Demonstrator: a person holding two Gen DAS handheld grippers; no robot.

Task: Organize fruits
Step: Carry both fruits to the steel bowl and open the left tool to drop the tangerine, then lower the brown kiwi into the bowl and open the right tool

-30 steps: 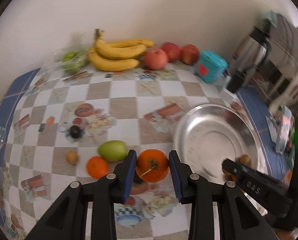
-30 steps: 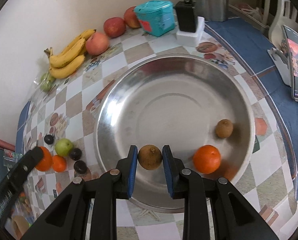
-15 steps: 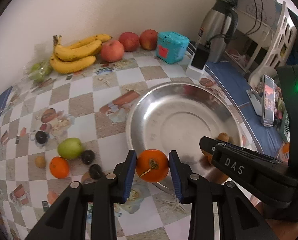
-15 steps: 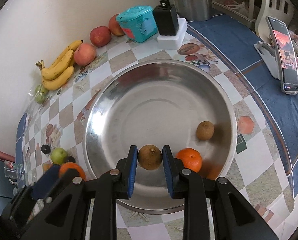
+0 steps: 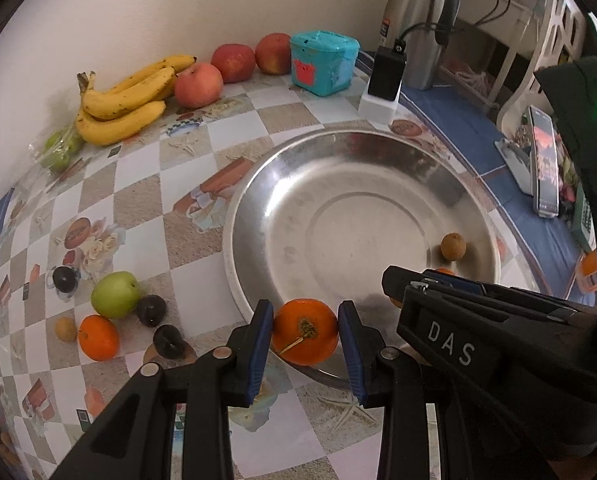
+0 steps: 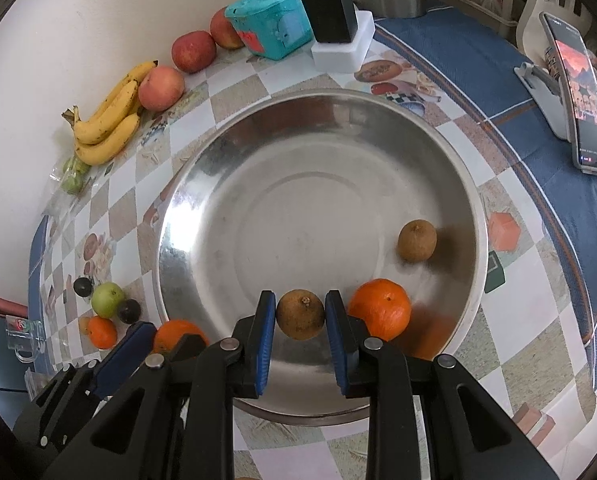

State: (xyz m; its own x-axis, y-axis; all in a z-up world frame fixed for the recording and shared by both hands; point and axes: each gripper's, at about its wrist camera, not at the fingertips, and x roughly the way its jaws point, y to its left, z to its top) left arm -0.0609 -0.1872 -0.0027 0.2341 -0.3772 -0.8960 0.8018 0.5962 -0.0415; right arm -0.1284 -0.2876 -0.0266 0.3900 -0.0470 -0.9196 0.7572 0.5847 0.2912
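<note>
My left gripper (image 5: 305, 336) is shut on an orange (image 5: 305, 331) and holds it over the near left rim of the steel bowl (image 5: 258, 216). My right gripper (image 6: 300, 320) is shut on a brown round fruit (image 6: 300, 319) above the bowl's (image 6: 178, 216) near inner side. In the bowl lie another orange (image 6: 379, 315) and a second brown fruit (image 6: 417, 240). The left gripper with its orange (image 6: 176, 336) shows at the lower left of the right wrist view.
On the checked tablecloth left of the bowl lie a green apple (image 5: 115, 294), a small orange (image 5: 98, 337), dark plums (image 5: 151, 310) and a small brown fruit (image 5: 66, 329). Bananas (image 5: 126, 96), red apples (image 5: 198, 85), a teal box (image 5: 323, 62), a charger (image 5: 384, 80) and a kettle (image 5: 418, 32) stand along the wall. A phone (image 6: 582, 96) stands at right.
My left gripper has carried its orange rightward from the loose fruit to the bowl's near rim. My right gripper has stayed over the bowl with the brown fruit, shifting slightly.
</note>
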